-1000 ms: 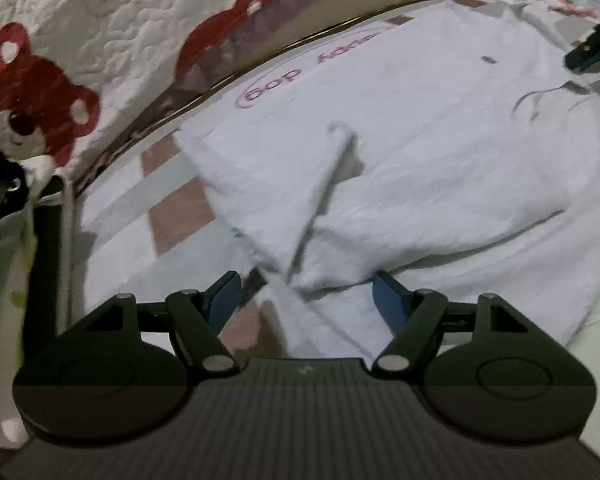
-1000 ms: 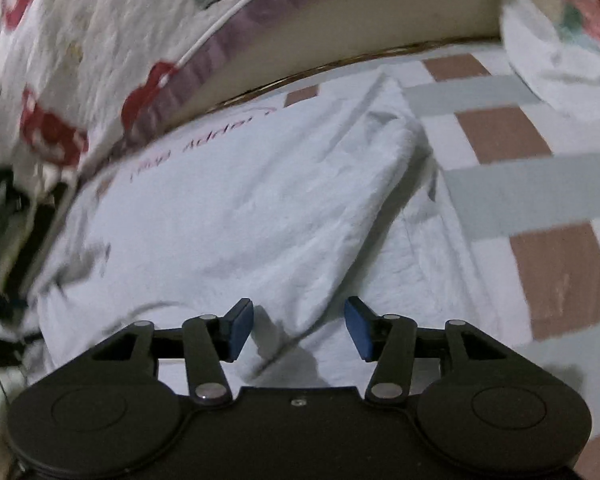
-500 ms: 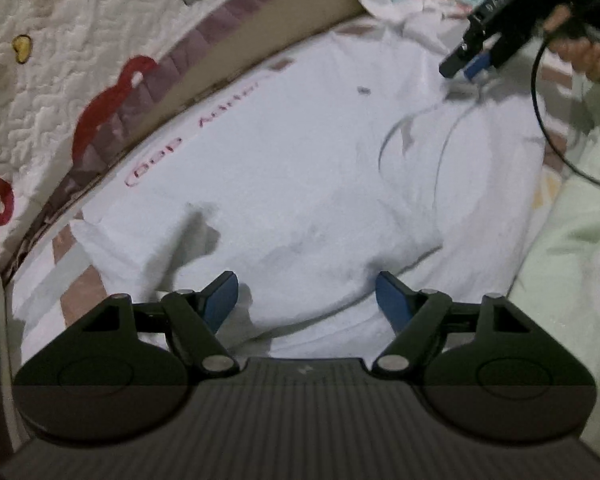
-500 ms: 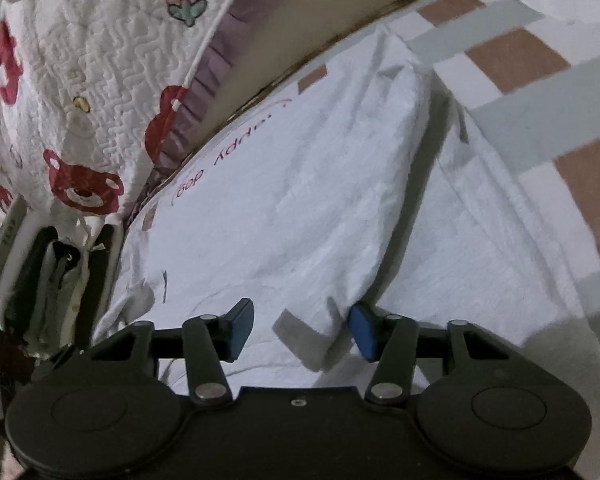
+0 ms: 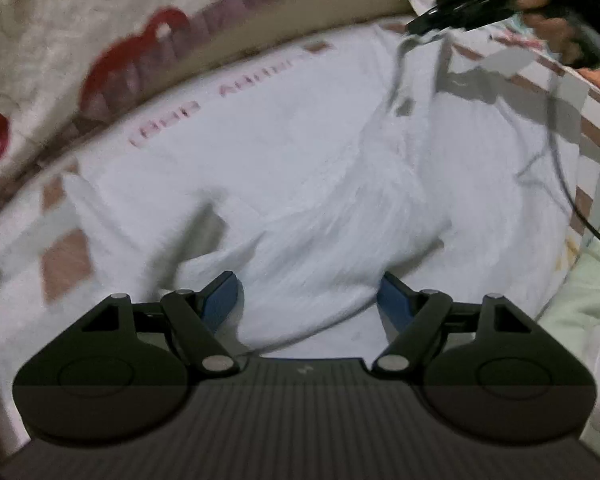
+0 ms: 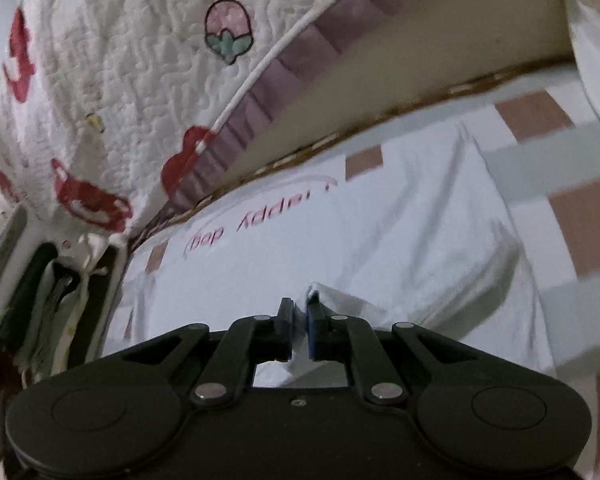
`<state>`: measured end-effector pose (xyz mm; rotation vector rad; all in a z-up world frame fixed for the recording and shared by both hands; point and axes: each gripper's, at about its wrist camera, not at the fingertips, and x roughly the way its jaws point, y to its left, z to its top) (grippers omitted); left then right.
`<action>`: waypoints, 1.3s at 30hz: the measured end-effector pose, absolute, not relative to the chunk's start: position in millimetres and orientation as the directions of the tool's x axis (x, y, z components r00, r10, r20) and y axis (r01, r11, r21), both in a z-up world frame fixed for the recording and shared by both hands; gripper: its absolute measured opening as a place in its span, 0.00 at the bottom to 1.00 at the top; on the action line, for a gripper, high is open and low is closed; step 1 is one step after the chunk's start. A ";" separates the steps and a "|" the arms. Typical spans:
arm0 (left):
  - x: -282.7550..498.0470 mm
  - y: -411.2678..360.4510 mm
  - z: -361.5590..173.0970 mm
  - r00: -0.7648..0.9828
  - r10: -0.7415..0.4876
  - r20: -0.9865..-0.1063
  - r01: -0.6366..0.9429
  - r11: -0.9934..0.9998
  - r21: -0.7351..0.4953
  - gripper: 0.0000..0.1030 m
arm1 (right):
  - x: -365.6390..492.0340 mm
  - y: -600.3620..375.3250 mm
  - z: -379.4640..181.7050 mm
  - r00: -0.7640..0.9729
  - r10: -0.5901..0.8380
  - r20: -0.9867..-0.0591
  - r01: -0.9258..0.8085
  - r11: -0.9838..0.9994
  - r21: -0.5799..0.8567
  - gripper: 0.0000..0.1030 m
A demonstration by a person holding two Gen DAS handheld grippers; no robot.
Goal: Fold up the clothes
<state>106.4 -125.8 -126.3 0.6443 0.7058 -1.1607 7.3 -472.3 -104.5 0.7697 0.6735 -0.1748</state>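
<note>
Pinching a raised peak of white cloth, my right gripper [image 6: 299,312] sits at bottom centre of its own view; its jaws are closing, nearly together, with a thin fold of the T-shirt [image 6: 340,232] caught between the pads. In the left wrist view that same gripper shows at upper right, lifting a ridge of fabric off the bed.

The T-shirt lies spread over the checked bedsheet [image 6: 580,216], filling the middle of both views, its pink lettering toward the quilted bear-print cover [image 6: 120,80] in the upper left.

My left gripper [image 5: 310,298] stands with fingers spread wide, low in its frame, over a rumpled hem edge. Nothing is pinched there; cloth lies between the pads but they do not press it.

Handling, as I judge it: thin, soft cotton, very light, no stiffness. It drapes and drags along with any lifted point, so a single pinch pulls a tent rather than a clean fold. Best holds are hems, shoulder seams or corners, two layers thick, one per gripper.

Against half a second ago: the right jaws stood clearly apart then and are now nearly shut on cloth. A long ridge has risen across the shirt toward the upper right. The left fingers are spread as before.
</note>
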 end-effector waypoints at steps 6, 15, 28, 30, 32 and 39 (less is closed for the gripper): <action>117.9 -77.4 -94.0 0.391 -0.633 -0.667 0.914 0.349 0.205 0.81 | 57.0 -492.9 -103.2 0.757 0.030 -0.653 0.423 0.739 0.524 0.22; 135.3 -69.3 -126.3 0.403 -0.523 -0.751 0.913 0.292 0.286 0.81 | -12.2 -493.3 -88.5 0.820 -0.135 -0.556 0.409 0.817 0.405 0.50; 168.5 -107.1 -137.8 0.349 -0.545 -0.762 0.923 0.342 0.178 0.13 | -47.4 -505.4 -132.4 0.697 -0.237 -0.676 0.457 0.874 0.165 0.50; 184.5 -112.8 -134.9 0.356 -0.550 -0.755 0.908 0.396 0.140 0.12 | -40.7 -508.2 -134.3 0.693 -0.238 -0.680 0.453 0.878 0.154 0.50; 212.7 -109.7 -138.1 0.292 -0.574 -0.765 0.871 0.489 -0.034 0.12 | -33.6 -511.8 -136.2 0.701 -0.220 -0.678 0.449 0.875 0.181 0.50; 284.5 -92.1 -157.7 0.119 -0.675 -0.728 0.615 0.625 -0.480 0.13 | -12.6 -522.1 -147.7 0.707 -0.194 -0.681 0.470 0.847 0.247 0.50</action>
